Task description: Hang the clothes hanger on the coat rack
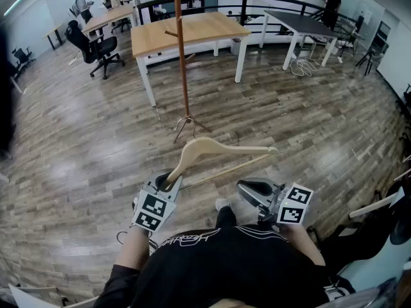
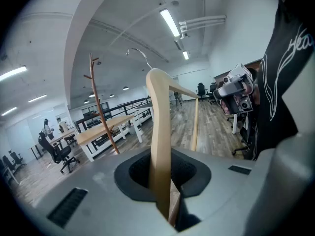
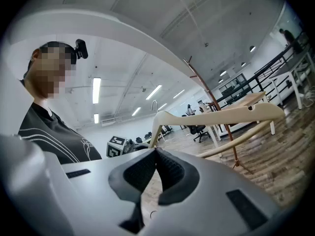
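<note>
A pale wooden clothes hanger (image 1: 221, 150) is held level above the floor in front of me. My left gripper (image 1: 168, 181) is shut on its left arm end. In the left gripper view that arm (image 2: 160, 132) rises from between the jaws, and the metal hook (image 2: 139, 53) shows above it. My right gripper (image 1: 249, 188) stays to the right of the hanger, apart from it. In the right gripper view my right gripper (image 3: 156, 154) has its pads meeting at the tips with nothing between them. The brown coat rack (image 1: 183, 63) stands further ahead on a tripod foot.
A wooden table with white legs (image 1: 186, 34) stands just behind the rack, and a dark table (image 1: 298, 24) at the back right. A black office chair (image 1: 96, 47) is at the back left. People stand far off. White furniture edges (image 1: 379, 204) lie at my right.
</note>
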A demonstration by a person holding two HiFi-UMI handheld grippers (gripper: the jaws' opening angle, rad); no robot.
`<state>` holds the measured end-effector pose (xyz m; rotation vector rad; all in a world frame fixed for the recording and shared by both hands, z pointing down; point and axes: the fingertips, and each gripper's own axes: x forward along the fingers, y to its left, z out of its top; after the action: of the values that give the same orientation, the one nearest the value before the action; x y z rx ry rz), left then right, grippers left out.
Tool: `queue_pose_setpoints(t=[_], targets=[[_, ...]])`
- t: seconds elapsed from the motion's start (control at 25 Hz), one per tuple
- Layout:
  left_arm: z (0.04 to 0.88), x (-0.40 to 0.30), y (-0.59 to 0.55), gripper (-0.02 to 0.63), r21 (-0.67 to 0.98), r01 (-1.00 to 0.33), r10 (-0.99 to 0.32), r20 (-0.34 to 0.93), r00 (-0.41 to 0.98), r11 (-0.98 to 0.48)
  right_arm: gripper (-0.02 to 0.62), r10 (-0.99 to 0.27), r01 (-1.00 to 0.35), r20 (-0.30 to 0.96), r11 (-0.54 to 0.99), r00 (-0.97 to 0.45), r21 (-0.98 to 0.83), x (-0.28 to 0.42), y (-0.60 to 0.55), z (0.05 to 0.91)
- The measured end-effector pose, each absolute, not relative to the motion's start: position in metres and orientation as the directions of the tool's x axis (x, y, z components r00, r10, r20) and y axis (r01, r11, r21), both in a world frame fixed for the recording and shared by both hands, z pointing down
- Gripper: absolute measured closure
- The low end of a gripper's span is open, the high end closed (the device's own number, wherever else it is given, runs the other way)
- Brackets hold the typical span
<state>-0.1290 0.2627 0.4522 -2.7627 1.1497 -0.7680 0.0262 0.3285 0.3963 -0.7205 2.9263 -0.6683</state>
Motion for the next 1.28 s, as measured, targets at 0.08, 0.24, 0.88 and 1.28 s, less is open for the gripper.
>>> queue_pose_setpoints(t=[0.08,0.24,0.88,1.28], targets=[[0.452,-0.129,0.264,0.561,-0.231,-0.654,-0.679,0.423,0.599,-0.721,0.557,-0.449,-0.425,0.047,0.801,-0.892,-0.422,0.026,0.328,0.396],[0.454,-0.124,0.265,0.561,-0.228,-0.65,-0.675,0.422,0.605,-0.725,0.555,-0.452,-0.43,0.052,0.798,-0.891,-0.422,0.029,0.329,0.397],[0.461,-0.113,0.213,0.561,-0.236,-0.655,-0.678,0.452,0.58,-0.718,0.555,-0.473,-0.433,0.042,0.761,-0.88,-0.483,0.045,0.262,0.407],[0.475,-0.104,0.123,0.561,-0.21,-0.677,-0.679,0.475,0.559,-0.705,0.555,-0.447,-0.407,0.05,0.756,-0.893,-0.513,0.054,0.163,0.417]])
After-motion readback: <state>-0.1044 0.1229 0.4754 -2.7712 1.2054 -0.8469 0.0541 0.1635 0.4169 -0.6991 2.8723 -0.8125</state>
